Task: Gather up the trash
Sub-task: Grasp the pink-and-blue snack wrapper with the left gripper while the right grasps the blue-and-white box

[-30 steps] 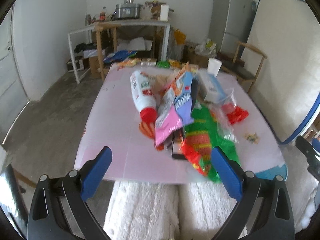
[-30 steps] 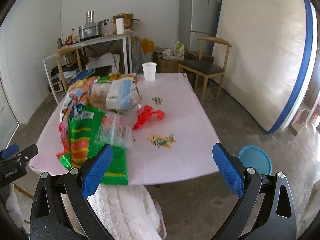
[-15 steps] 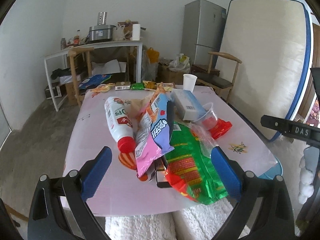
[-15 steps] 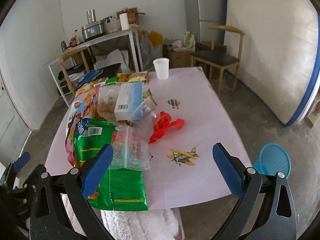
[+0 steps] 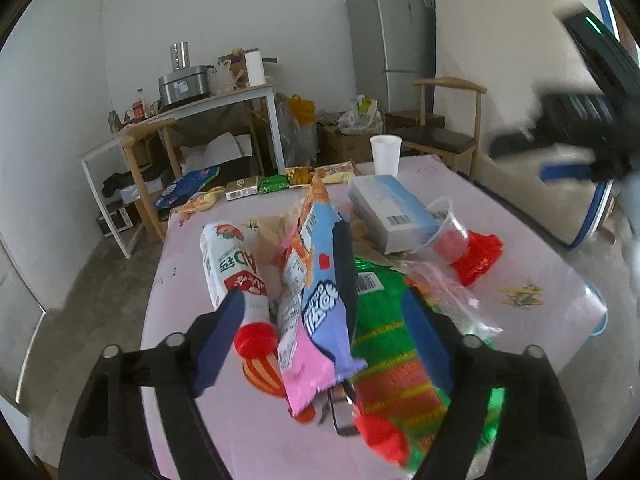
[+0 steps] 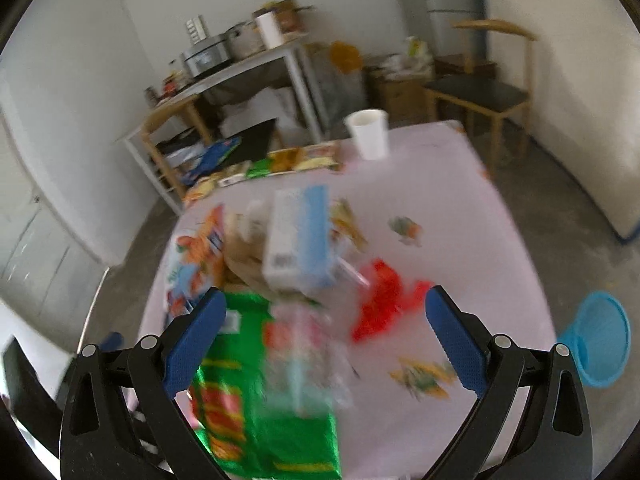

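Toward the near edge of the pink table, slightly left of its middle, the trash lies in one loose heap: a blue-and-pink snack wrapper propped on a white bottle with a red cap, a large green foil bag reaching the near edge, a blue-and-white carton further in, and a crumpled red wrapper to the right. The wrappers and foil bag are probably light, limp and slick, so a pinch on a free edge or corner should serve best. The bottle looks stiff and should take a grip across its body; how full it is cannot be told. The left gripper hangs just over the heap, spread wide, straddling the bottle cap and snack wrapper with nothing held. The right gripper, equally wide and empty, hovers above the green bag, though that view is blurred. A blue basket stands on the floor beyond the table's right edge, likely where the trash goes.
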`<state>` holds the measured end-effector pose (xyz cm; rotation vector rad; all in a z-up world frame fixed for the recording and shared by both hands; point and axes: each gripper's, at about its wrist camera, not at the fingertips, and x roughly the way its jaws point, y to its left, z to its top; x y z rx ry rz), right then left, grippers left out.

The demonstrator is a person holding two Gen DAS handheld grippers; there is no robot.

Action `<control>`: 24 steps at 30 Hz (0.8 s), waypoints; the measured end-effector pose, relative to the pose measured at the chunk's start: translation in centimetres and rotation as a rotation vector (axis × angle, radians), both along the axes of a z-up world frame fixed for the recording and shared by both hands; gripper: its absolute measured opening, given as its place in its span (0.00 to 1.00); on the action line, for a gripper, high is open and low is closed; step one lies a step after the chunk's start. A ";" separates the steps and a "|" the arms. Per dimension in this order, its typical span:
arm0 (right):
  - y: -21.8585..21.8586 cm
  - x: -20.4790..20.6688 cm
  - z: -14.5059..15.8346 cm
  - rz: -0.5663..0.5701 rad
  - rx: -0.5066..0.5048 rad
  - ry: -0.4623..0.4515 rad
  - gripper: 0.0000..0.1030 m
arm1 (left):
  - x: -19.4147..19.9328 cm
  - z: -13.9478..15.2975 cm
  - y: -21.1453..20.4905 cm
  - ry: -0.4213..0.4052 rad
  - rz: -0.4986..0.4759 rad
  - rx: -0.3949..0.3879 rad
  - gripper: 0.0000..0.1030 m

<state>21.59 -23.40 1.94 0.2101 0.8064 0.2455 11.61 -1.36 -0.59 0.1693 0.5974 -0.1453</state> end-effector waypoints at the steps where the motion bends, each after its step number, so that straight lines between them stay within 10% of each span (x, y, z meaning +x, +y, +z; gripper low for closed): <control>1: 0.8 1.5 0.1 0.023 -0.009 0.011 0.93 | 0.6 -0.2 -0.1 0.012 0.004 0.006 0.67; 9: 5.0 11.9 -3.5 0.140 -0.013 0.199 0.93 | 3.5 -1.9 1.2 0.150 0.041 -0.071 0.40; 24: 5.6 16.2 -7.5 0.112 -0.064 0.386 0.88 | 2.7 -1.1 0.9 0.064 0.025 -0.046 0.11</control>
